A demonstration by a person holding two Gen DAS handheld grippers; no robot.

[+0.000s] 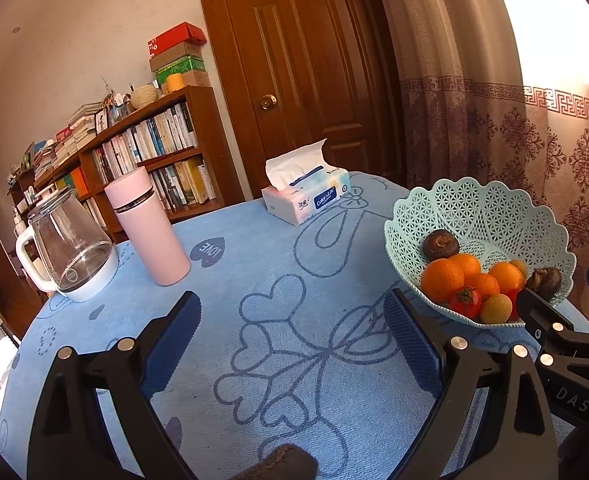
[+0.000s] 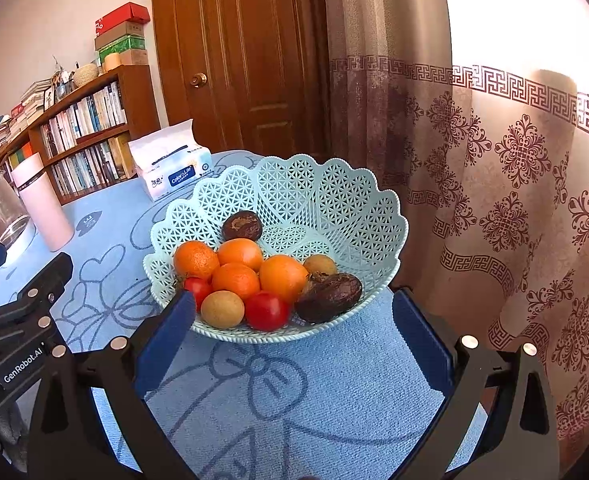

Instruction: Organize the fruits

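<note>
We see a mint lattice basket [image 2: 334, 208] on the blue tablecloth [image 2: 334, 392], near the table edge by the curtain [image 2: 514, 200]. All the fruit sits in the basket's near half: four oranges [image 2: 283, 278], two red tomatoes [image 2: 265, 311], two tan round fruits [image 2: 222, 309], and two dark brown wrinkled fruits, one [image 2: 328, 297] at the near rim and one [image 2: 241, 225] further back. That makes ten pieces.

The right gripper [image 2: 292, 316] has its jaws spread wide and holds nothing; its left pad overlaps the basket's near rim in view, but we cannot tell if it touches.

The left gripper [image 1: 292, 320] is left of the basket over bare cloth, jaws wide, empty.

Further left of the basket: one tissue pack [image 1: 306, 196], one pink flask [image 1: 148, 226], one glass kettle [image 1: 68, 246]. Behind them stand a bookshelf [image 1: 146, 152] and a wooden door [image 1: 306, 72].
</note>
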